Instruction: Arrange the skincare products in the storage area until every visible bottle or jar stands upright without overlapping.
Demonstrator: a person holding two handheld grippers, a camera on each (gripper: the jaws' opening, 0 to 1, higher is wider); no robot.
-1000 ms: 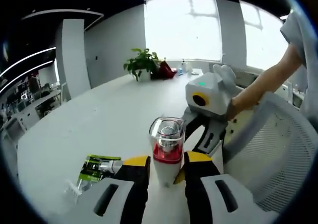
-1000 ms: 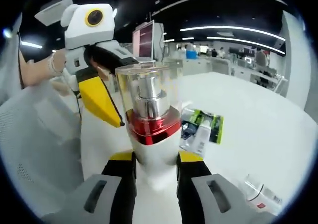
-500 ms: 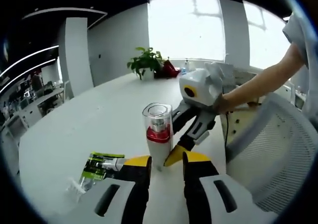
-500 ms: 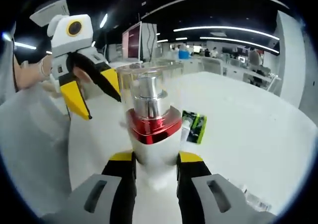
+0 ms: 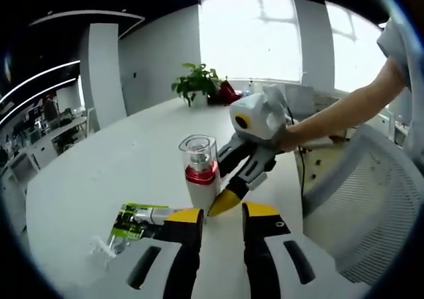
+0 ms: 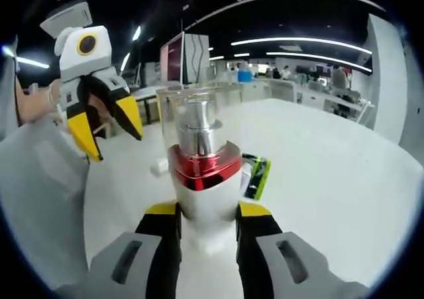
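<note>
A skincare bottle (image 6: 202,160) with a clear cap, a silver pump and a red band over a white body stands upright between my right gripper's (image 6: 205,213) yellow-tipped jaws, which are shut on its base. In the left gripper view the same bottle (image 5: 199,173) sits on the white table (image 5: 132,160), with the right gripper (image 5: 213,199) reaching in from the right and holding it low down. My left gripper (image 5: 222,214) stands open just short of the bottle with nothing between its jaws. It also appears as the left gripper (image 6: 114,136) up at the left, jaws spread.
A green sachet pack (image 5: 136,221) lies flat on the table left of my left jaw, also seen as the pack (image 6: 257,173) behind the bottle. A small clear item (image 5: 99,249) lies near it. A potted plant (image 5: 195,83) stands far back. A mesh chair (image 5: 371,199) is at the right.
My left gripper has drawn back from the bottle and no longer brackets it. The right gripper still holds the bottle, now farther from the left gripper.
</note>
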